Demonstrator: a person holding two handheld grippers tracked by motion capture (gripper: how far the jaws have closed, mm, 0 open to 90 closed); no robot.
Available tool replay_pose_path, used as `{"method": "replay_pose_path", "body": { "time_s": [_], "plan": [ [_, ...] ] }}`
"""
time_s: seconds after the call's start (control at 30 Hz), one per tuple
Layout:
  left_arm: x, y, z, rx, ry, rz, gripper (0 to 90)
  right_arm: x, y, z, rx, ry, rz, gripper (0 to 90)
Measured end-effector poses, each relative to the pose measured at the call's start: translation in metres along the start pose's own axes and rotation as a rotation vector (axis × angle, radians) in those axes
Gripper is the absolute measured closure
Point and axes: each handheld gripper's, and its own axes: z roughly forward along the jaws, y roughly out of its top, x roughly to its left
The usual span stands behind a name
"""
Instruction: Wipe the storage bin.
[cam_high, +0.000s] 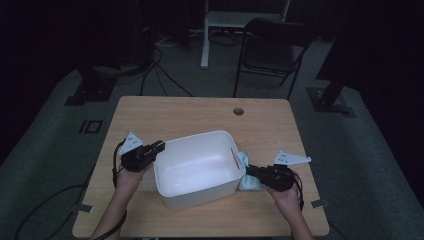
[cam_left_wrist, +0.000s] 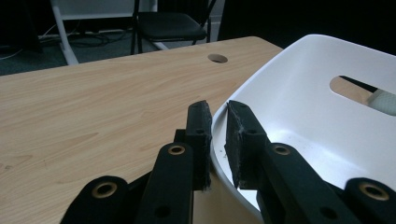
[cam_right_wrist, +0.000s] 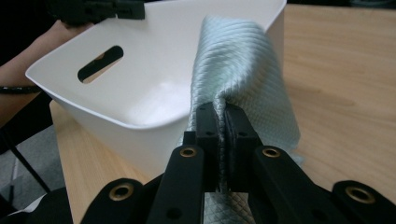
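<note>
On the wooden table (cam_high: 150, 112) sits a white plastic tub (cam_high: 195, 167), its left rim pinched by the left gripper (cam_high: 159, 146), while the right gripper (cam_high: 248, 170) clamps a pale green cloth (cam_high: 248, 175) against its right wall.

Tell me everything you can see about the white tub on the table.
The white tub is a smooth, glossy plastic bin, rectangular with rounded corners and slot handles in its end walls. It stands upright on the wooden table. The left gripper clamps its rim; a pale blue quilted cloth, pinched by the right gripper, hangs over the opposite rim.
</note>
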Motion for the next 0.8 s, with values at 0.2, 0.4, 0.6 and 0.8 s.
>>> {"method": "replay_pose_path", "body": {
  "time_s": [0.2,0.4,0.6,0.8],
  "plan": [
    [0.0,0.0,0.0,0.001,-0.008,0.005,80.3,-0.003,-0.001,0.005,0.034,-0.02,-0.012,86.2],
    [-0.001,0.0,0.001,0.003,-0.011,0.006,80.4,-0.007,0.011,0.002,-0.008,0.009,-0.004,86.2],
    [-0.001,0.001,0.001,0.003,-0.01,0.004,80.4,-0.011,0.011,0.01,0.016,0.011,-0.003,86.3],
    [0.0,0.001,0.001,0.003,-0.016,0.007,80.4,-0.014,0.015,0.009,0.017,0.008,-0.005,86.2]
  ]
}}
